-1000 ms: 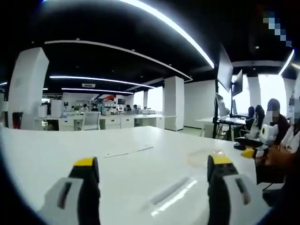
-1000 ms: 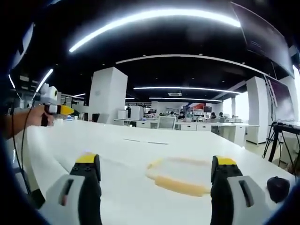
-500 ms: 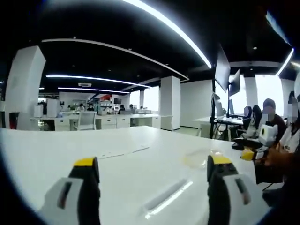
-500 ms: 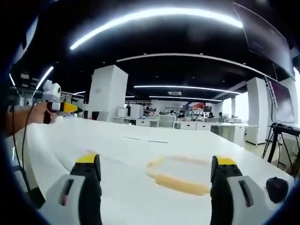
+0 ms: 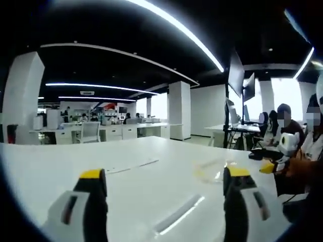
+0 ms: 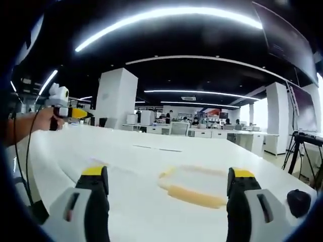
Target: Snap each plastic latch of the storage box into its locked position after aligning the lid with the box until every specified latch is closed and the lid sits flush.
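Right gripper view has one storage box (image 6: pixel 194 187), clear with yellow trim, low at centre frame on the white table (image 6: pixel 141 161), untouched, so latching looks not yet begun. Both grippers, right (image 6: pixel 167 186) and left (image 5: pixel 162 186), gape wide, holding nothing; latches cannot be counted.

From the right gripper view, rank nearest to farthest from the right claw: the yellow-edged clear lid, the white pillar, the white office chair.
1. Yellow-edged clear lid, on the table just ahead of the right claw.
2. White office chair, beyond the table's far edge.
3. White pillar, left background; roughly level with the chair, hard to separate.
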